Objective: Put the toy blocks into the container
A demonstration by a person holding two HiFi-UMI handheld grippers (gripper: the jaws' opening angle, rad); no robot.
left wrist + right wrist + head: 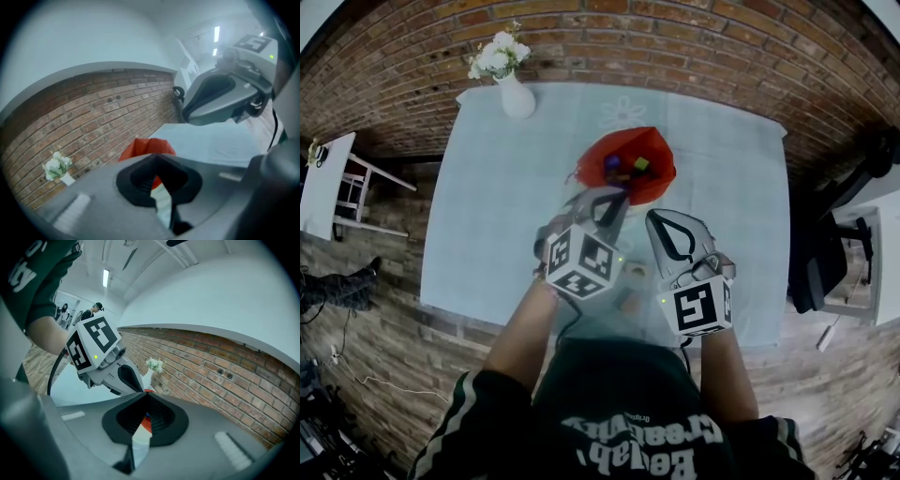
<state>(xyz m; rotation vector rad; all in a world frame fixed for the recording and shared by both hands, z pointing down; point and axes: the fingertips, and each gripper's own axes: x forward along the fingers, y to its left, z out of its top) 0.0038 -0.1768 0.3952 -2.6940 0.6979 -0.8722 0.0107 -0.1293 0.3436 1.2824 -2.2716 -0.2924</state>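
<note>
A red container (pixel 628 167) stands on the pale tablecloth (pixel 506 216) past the middle of the table. Several coloured toy blocks lie inside it, among them a purple one (pixel 612 163) and a green one (pixel 641 165). My left gripper (pixel 617 199) hovers just in front of the container, its tips at the near rim, shut with nothing between the jaws. The left gripper view shows its tips (pixel 154 157) meeting before the red container (pixel 145 147). My right gripper (pixel 656 217) is beside it to the right, a little nearer me. Its jaws (pixel 147 394) are also shut and empty.
A white vase with flowers (pixel 514 89) stands at the table's far left corner. A small tan thing (pixel 629 301) lies on the cloth near the front edge, between my arms. A white side table (pixel 328 183) stands at the left and a dark office chair (pixel 825 253) at the right.
</note>
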